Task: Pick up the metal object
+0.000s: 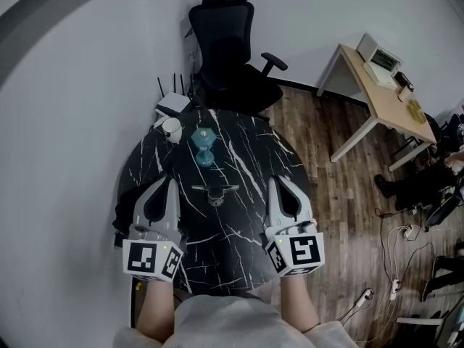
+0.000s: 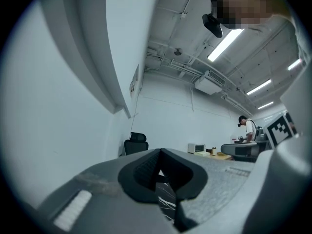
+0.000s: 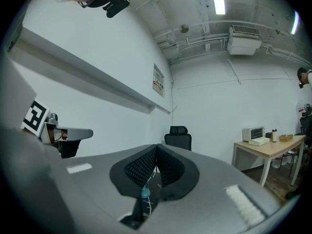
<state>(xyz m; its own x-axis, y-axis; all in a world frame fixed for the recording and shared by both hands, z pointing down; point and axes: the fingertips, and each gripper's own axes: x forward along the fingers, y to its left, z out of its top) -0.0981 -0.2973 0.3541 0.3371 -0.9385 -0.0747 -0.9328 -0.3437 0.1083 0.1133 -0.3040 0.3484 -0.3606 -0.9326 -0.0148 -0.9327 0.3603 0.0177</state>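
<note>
The marble table (image 1: 246,158) is viewed steeply from overhead; the office chair (image 3: 178,136) beyond is shared by both level gripper views.

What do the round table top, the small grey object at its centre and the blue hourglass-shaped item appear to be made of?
Table top: black with white veins and a soft glare, so polished marble or a marble-look laminate. Grey object: dull silvery sheen and a thin bar, likely metal. Blue item: translucent teal, glass or plastic; cannot tell which.

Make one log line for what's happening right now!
left gripper: shut, empty | right gripper: shut, empty | metal object: on table, untouched
</note>
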